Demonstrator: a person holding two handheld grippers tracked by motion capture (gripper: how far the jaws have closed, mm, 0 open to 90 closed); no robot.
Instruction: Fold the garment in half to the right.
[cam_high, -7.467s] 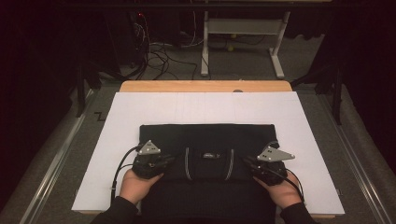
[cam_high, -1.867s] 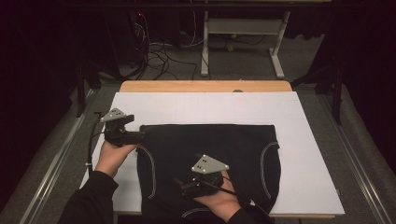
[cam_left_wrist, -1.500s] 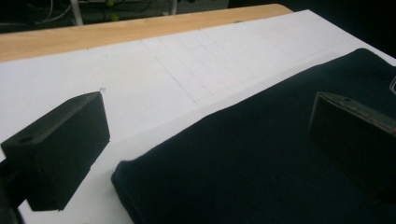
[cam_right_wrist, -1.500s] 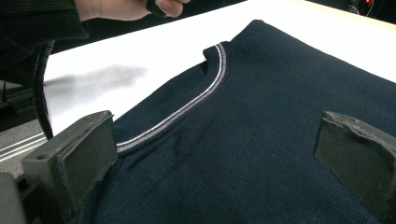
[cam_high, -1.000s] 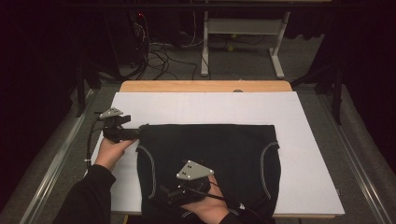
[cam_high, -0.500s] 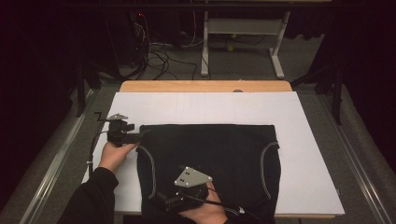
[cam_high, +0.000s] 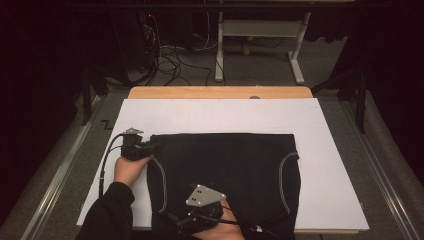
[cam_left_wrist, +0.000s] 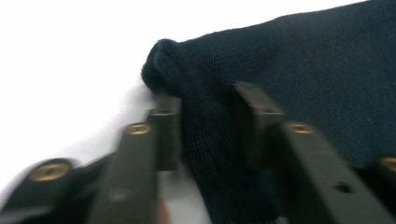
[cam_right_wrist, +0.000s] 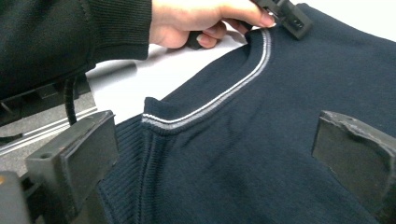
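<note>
A dark navy knit garment (cam_high: 225, 165) with pale striped seams lies folded flat on the white board (cam_high: 225, 115). My left gripper (cam_high: 149, 148) is at its far left corner. In the left gripper view the jaws have just been closing, and the left gripper (cam_left_wrist: 208, 112) now pinches a fold of the garment (cam_left_wrist: 303, 70) between its pads. My right gripper (cam_high: 187, 220) rests over the garment's near edge. In the right gripper view the right gripper (cam_right_wrist: 210, 154) stands wide open above the cloth (cam_right_wrist: 280, 140), beside a striped seam (cam_right_wrist: 219, 98).
The white board lies on a wooden table (cam_high: 220, 92) whose far edge shows. Beyond it on the floor are cables (cam_high: 170, 55) and a white desk frame (cam_high: 260, 35). Metal rails (cam_high: 60, 175) run along both sides of the table.
The left gripper has sunk onto the garment's far left corner and its jaws have closed on the cloth. The right hand has stayed by the near edge.
</note>
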